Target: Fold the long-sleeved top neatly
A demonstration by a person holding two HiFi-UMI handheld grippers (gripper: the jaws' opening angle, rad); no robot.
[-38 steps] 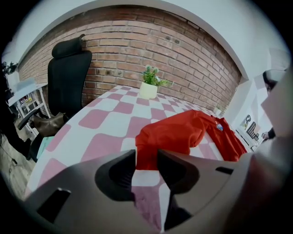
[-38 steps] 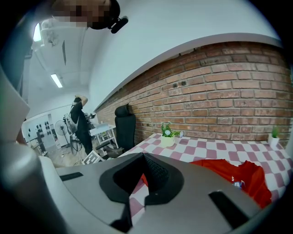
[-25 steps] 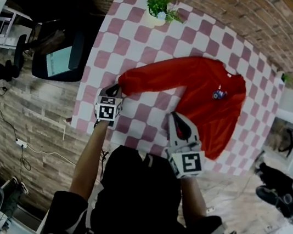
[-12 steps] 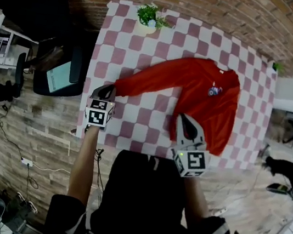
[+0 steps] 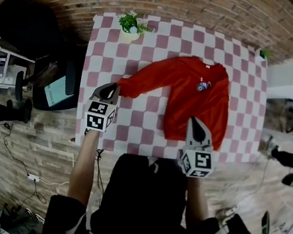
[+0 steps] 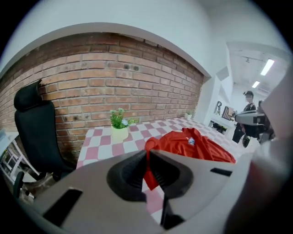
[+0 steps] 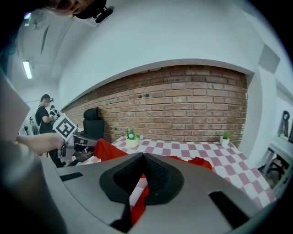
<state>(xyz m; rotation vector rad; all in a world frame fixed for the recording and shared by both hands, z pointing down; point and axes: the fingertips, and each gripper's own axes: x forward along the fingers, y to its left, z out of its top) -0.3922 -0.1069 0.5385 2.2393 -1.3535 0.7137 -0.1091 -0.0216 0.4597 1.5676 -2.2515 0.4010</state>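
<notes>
The red long-sleeved top [image 5: 197, 97] lies spread on the pink-and-white checked table [image 5: 159, 38], collar at the far side. Its left sleeve [image 5: 141, 82] stretches toward my left gripper [image 5: 111, 87], which is shut on the cuff and holds it above the cloth. In the left gripper view the jaws [image 6: 147, 157] pinch red fabric, and the top [image 6: 192, 146] trails away behind. My right gripper [image 5: 195, 122] is shut on the top's near hem. The right gripper view shows red cloth [image 7: 139, 201] hanging between its closed jaws [image 7: 143, 163].
A potted plant [image 5: 129, 25] stands at the table's far left corner and a smaller one [image 5: 264, 53] at the far right. A black chair [image 5: 24, 18] is left of the table, before a brick wall [image 6: 91, 87]. A person [image 6: 247, 109] stands in the background.
The left gripper has risen with the cuff in it, lifting the sleeve end. The right gripper has moved to the right with the hem, and the top's body now lies straighter.
</notes>
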